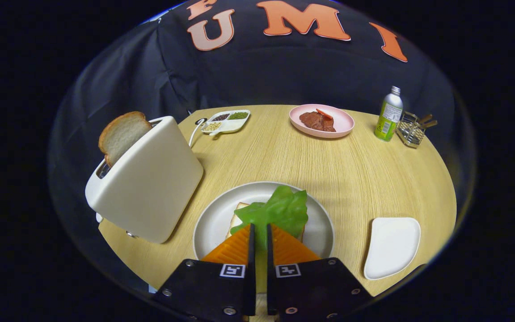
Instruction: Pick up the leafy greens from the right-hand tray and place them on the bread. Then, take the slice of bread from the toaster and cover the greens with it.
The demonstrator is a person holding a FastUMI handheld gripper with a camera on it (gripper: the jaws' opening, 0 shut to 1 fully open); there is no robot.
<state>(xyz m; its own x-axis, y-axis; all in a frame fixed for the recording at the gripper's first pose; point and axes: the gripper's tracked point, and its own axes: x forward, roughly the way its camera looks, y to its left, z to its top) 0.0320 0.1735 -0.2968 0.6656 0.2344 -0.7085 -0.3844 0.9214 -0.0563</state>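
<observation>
The leafy greens hang over a slice of bread that lies on a round white plate just ahead of my fingers. My gripper is shut on the leafy greens: the orange fingers stand almost together with the leaf's near edge pinched in the narrow gap. I cannot tell whether the leaf touches the bread. Left of the plate stands a white toaster with a second bread slice sticking up from its slot. The right-hand white tray lies bare.
Beyond the plate, at the round wooden table's far side, sit a pink plate with meat, a divided dish of small foods, a green-labelled bottle and a wire holder.
</observation>
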